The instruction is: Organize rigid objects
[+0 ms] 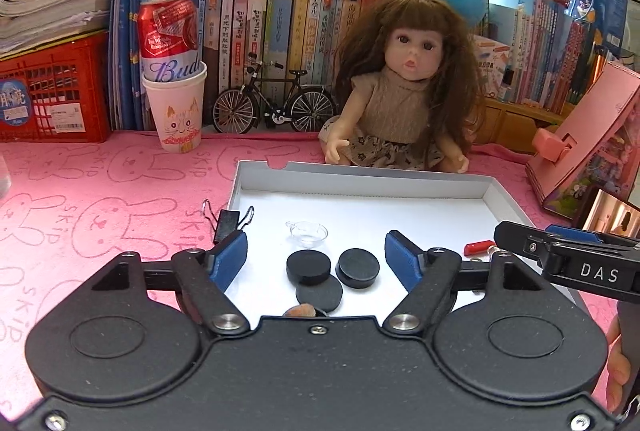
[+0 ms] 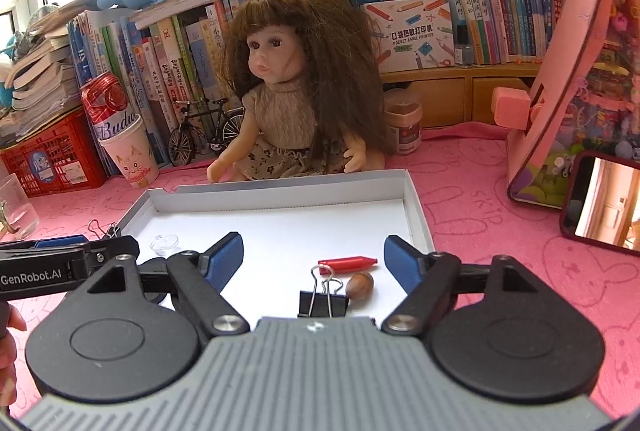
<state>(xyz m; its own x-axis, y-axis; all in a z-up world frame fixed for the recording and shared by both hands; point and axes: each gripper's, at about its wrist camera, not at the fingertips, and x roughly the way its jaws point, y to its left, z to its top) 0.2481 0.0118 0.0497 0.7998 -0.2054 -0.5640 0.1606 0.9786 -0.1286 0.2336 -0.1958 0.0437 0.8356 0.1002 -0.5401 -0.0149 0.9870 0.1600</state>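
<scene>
A shallow white cardboard tray [image 1: 360, 177] lies on the pink cloth. My left gripper [image 1: 316, 240] hangs open over the tray's near left part. Three black discs [image 1: 357, 267] lie on the tray floor beneath it, untouched by its blue pads [image 1: 230, 259]. A small clear glass dish [image 1: 308, 233] sits just beyond them. My right gripper [image 2: 314, 240] is open over the tray's near right part, above a black binder clip [image 2: 323, 301], a hazelnut [image 2: 359, 286] and a red pointed piece [image 2: 347, 263]. Neither gripper holds anything.
A second binder clip [image 1: 229, 223] lies on the cloth just left of the tray. A doll [image 1: 400, 87] sits behind it, with a toy bicycle [image 1: 276, 103], a paper cup holding a can [image 1: 176, 107], book rows and a red crate [image 1: 52, 91]. A pink box [image 2: 576, 79] and a phone [image 2: 604, 203] stand right.
</scene>
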